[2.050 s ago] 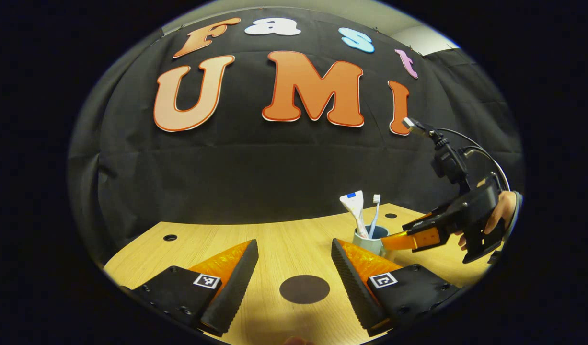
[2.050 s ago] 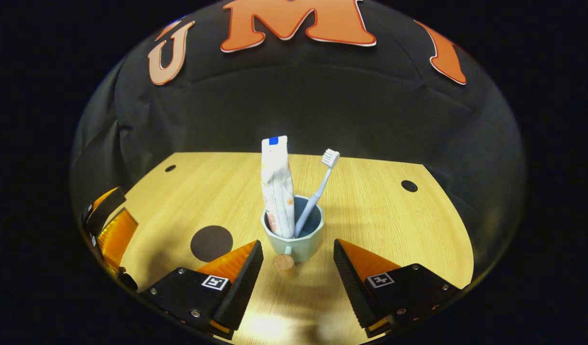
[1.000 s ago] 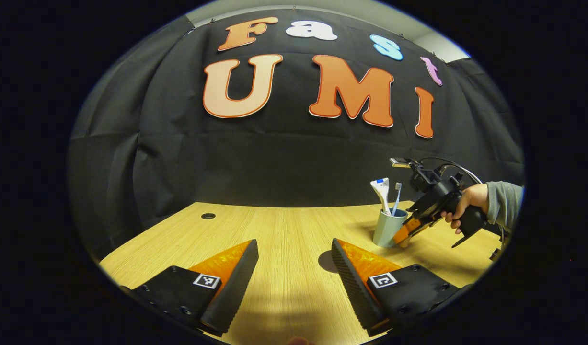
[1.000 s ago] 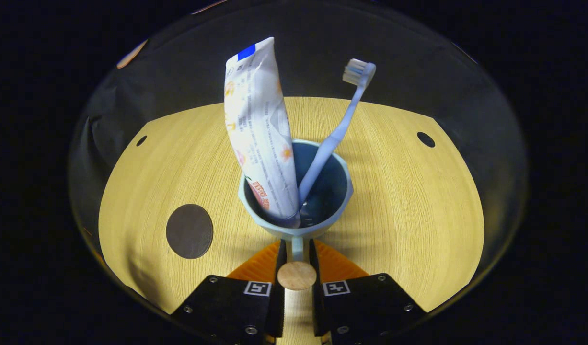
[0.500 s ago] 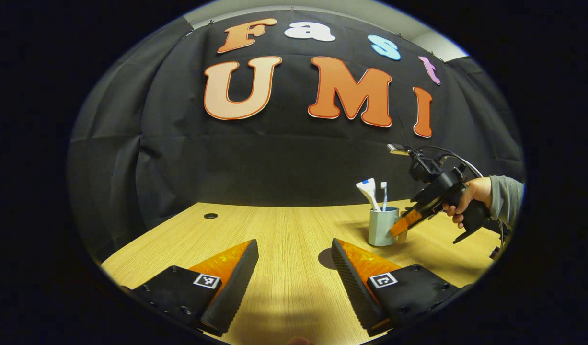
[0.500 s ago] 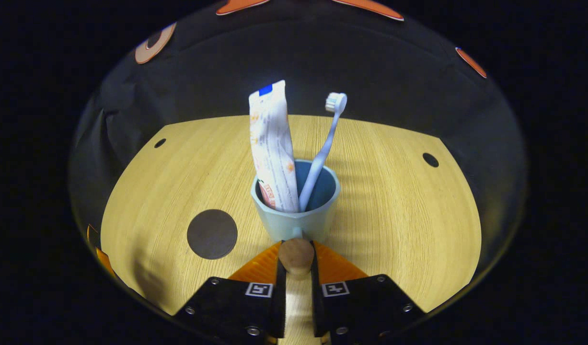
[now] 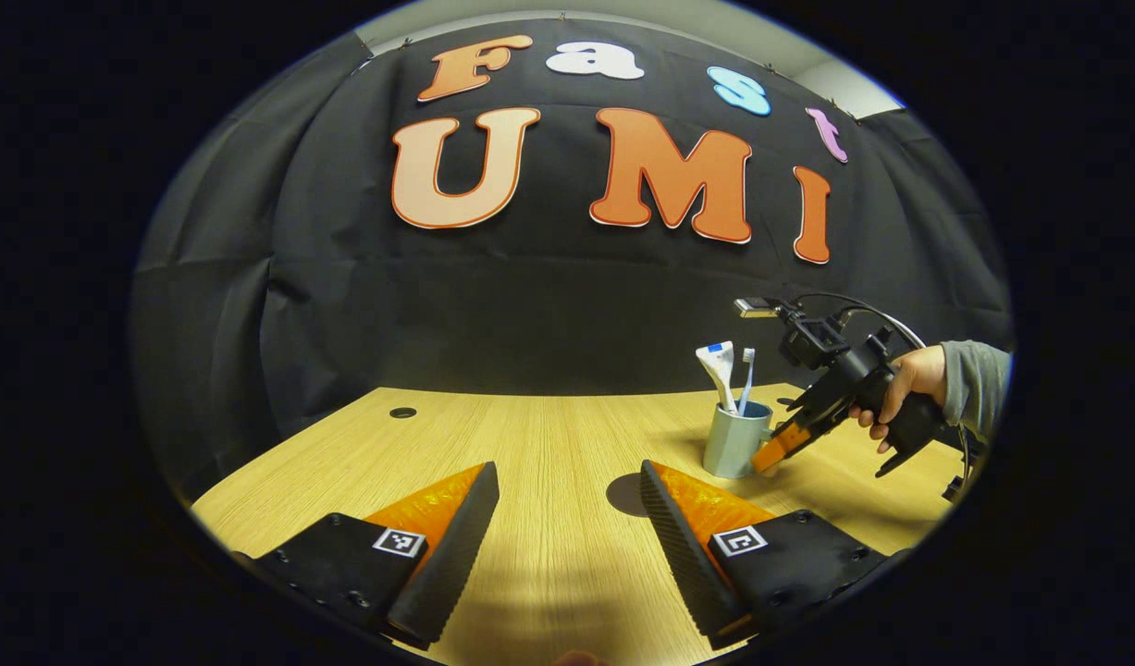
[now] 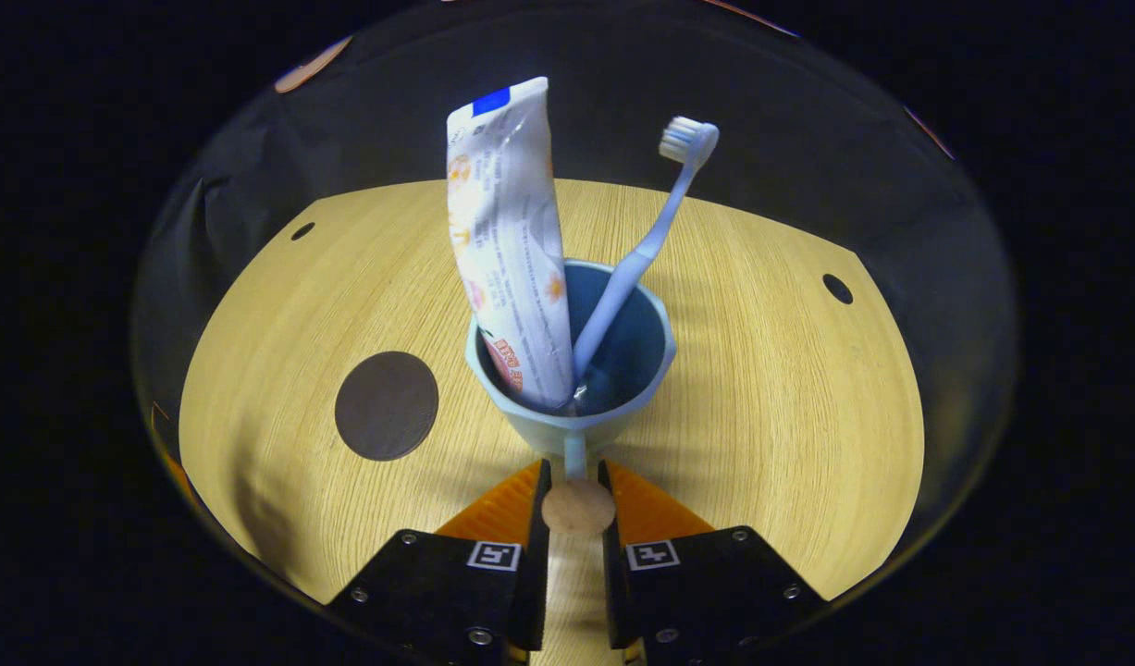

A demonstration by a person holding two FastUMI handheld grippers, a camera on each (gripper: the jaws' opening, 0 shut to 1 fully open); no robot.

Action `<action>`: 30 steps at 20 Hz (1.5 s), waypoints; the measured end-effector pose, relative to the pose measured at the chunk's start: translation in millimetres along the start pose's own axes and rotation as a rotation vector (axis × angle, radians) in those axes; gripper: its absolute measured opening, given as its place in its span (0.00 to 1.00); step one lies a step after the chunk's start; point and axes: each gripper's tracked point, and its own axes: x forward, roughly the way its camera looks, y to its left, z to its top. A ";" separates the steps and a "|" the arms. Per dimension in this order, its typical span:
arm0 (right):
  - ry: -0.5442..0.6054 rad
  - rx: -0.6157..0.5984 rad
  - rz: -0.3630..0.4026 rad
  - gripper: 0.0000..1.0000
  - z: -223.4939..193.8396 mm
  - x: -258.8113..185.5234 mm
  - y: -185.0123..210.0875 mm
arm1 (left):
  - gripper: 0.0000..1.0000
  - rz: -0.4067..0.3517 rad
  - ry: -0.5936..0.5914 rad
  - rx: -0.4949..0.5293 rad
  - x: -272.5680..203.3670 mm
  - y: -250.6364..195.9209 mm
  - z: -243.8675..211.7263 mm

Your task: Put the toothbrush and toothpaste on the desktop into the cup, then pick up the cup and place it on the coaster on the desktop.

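Observation:
A pale blue cup (image 8: 613,421) holds a white toothpaste tube (image 8: 507,231) and a light blue toothbrush (image 8: 650,240), both leaning upright. My right gripper (image 8: 574,476) is shut on the cup's round wooden handle (image 8: 578,506). The dark round coaster (image 8: 387,405) lies on the desk left of the cup. In the left gripper view, the cup (image 7: 734,444) sits far right with the right gripper (image 7: 775,449) at its side, held by a hand (image 7: 900,388). I cannot tell whether the cup touches the desk. My left gripper (image 7: 567,472) is open over the desk, and the coaster (image 7: 625,495) peeks out behind one finger.
The wooden desk (image 8: 771,388) has small cable holes (image 8: 837,289) near its back corners, one at the left (image 7: 402,413). The black cloth wall stands right behind the desk's far edge.
My right gripper went from open in front of the cup to shut on its handle. The cup has since shifted slightly toward the coaster. My left gripper drew back and stays open.

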 end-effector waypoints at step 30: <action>-0.042 -0.120 0.148 0.23 38.6 -19.7 -1.8 | 0.97 0.043 0.013 -0.013 -1.5 12.4 -10.2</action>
